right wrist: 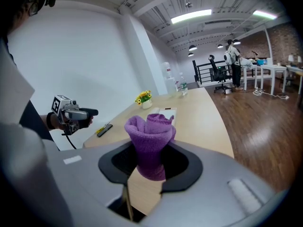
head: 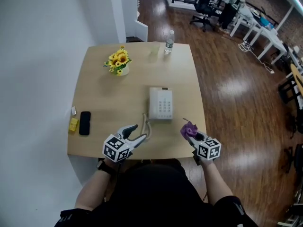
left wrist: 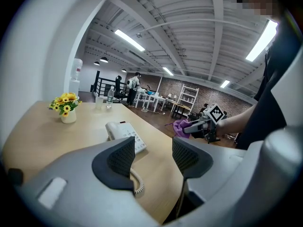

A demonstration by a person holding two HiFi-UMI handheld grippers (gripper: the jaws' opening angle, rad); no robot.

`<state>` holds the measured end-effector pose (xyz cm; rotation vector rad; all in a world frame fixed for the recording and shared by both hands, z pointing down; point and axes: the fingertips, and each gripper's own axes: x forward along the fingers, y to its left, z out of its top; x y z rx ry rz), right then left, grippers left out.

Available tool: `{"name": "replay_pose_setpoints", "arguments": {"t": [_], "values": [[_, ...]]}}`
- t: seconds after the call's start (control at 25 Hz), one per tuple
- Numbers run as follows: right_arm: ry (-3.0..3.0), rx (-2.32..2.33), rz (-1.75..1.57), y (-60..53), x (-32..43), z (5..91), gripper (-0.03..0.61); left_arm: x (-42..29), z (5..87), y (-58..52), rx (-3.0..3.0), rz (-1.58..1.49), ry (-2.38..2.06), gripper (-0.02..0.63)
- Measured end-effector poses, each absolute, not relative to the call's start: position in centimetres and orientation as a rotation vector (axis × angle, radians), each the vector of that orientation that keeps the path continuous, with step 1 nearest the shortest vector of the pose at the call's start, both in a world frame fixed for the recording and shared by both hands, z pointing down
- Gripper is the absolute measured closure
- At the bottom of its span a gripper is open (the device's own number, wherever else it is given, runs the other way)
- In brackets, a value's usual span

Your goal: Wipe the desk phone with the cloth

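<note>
Bringing the purple cloth (right wrist: 150,129) onto the desk phone (head: 161,104) looks like the step in hand, since no wiping contact shows yet. The right gripper (head: 196,137) is clenched on the cloth, which is bunched upright between its jaws with a rolled tuft standing above them, and it hovers at the near edge of the wooden table (head: 109,93), just to the right of the phone. The phone lies flat near the table's middle, keypad up, with its coiled cord (head: 147,126) trailing off the near left corner. The left gripper (left wrist: 152,156) is released, jaws apart with nothing between them, and hangs just beside that cord. To do this well, I would lead with the soft tuft rather than the hard jaw tips, tilting the right gripper so only fabric meets the plastic. Light strokes along the phone's length should suit, because the phone may slide or the handset lift. The free left gripper could steady the phone's near edge, keeping clear of the cord. The sunflower vase (head: 118,63) and water bottle (head: 169,40) stand well apart at the far side.
</note>
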<state>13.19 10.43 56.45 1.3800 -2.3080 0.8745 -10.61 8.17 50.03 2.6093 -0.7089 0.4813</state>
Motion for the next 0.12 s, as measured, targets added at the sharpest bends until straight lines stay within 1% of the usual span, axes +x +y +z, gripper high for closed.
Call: {"name": "replay_pose_setpoints", "arguments": {"t": [0.12], "values": [[-2.315, 1.372, 0.866, 11.03, 12.79, 56.16, 0.442, -10.84, 49.94, 8.74, 2.611, 0.48, -0.708, 0.37]]}}
